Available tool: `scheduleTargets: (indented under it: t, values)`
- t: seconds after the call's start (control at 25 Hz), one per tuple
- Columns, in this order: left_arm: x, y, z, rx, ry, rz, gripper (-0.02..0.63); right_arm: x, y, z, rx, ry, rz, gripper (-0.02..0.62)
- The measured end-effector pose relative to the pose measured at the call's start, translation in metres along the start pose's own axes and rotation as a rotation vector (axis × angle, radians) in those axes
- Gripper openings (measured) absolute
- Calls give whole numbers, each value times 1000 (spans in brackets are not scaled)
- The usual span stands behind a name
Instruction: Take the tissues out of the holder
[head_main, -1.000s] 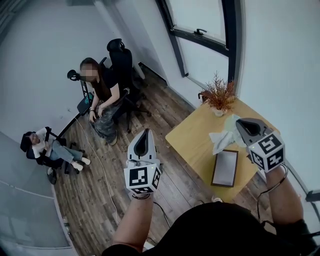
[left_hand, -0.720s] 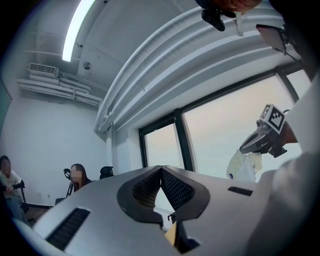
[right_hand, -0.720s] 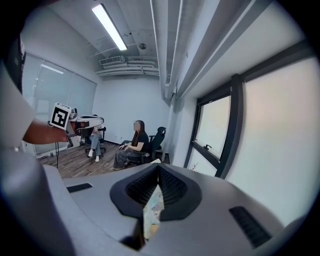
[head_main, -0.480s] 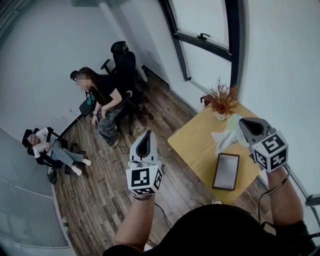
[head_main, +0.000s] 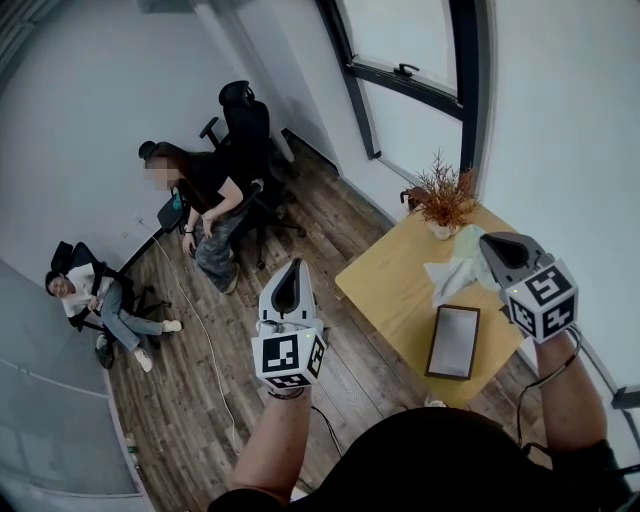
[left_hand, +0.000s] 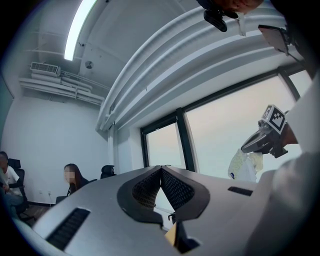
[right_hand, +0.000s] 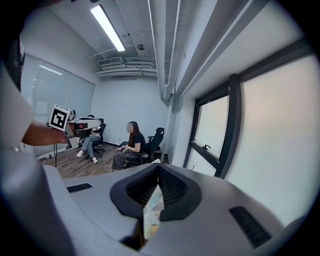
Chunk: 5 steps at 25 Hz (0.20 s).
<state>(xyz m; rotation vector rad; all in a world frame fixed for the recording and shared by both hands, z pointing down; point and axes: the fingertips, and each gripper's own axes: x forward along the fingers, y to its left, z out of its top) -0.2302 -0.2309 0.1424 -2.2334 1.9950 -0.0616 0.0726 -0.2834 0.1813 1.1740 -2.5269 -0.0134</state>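
My right gripper (head_main: 487, 245) hovers over the wooden table (head_main: 385, 292), shut on a crumpled white tissue (head_main: 452, 272) that hangs from its jaws toward the left. In the right gripper view the tissue (right_hand: 152, 210) is pinched between the closed pads. A flat, dark-framed grey holder (head_main: 452, 340) lies on the table below and in front of the tissue. My left gripper (head_main: 292, 264) is held over the floor, well left of the table, shut with nothing in it; its jaws (left_hand: 161, 170) meet at the tips. The left gripper view also catches the right gripper (left_hand: 256, 144) with the tissue (left_hand: 244, 166).
A dried plant in a small pot (head_main: 440, 200) stands at the table's far corner by the window. One person sits in an office chair (head_main: 205, 200), another (head_main: 95, 295) sits farther left. A cable runs across the wooden floor (head_main: 200, 340).
The view has shifted a little. The right gripper keeps the tissue in much the same place above the table. The left gripper has not moved. The seated person at far left has shifted.
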Motion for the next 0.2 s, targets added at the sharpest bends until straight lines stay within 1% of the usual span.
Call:
scheduleTargets:
  t: [0.2]
  values:
    - [0, 6, 6, -6, 2, -5, 7, -2, 2, 8, 11, -3, -5, 8]
